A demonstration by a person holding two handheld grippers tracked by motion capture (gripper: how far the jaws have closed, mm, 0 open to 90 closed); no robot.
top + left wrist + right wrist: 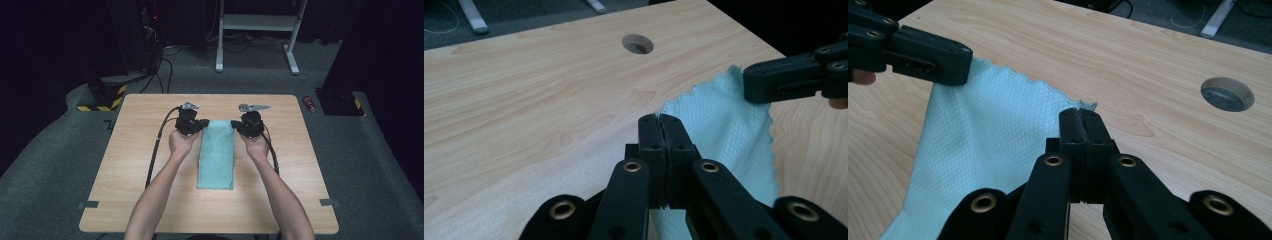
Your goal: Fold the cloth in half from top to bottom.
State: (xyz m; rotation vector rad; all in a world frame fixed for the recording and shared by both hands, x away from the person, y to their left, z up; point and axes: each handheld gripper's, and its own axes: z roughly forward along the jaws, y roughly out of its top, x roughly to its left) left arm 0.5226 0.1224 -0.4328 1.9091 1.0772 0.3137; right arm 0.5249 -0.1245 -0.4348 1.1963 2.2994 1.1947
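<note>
A light teal cloth (216, 155) lies lengthwise on the wooden table (140, 150), its far end lifted off the surface. My left gripper (202, 124) is shut on the cloth's far left corner, and my right gripper (235, 125) is shut on the far right corner. In the left gripper view the closed jaws pinch the cloth edge (704, 130) at my left gripper (663, 119), with the other gripper (794, 77) on the opposite corner. The right gripper view has my right gripper (1081, 114) clamped on the cloth (983, 140), the other gripper (923, 55) at upper left.
Two round cable holes (638, 44) (1227, 93) sit in the table near its far edge. Black cables (157, 145) trail from each gripper across the tabletop. A white desk frame (257, 30) and a red can (310, 103) stand on the carpet beyond the table.
</note>
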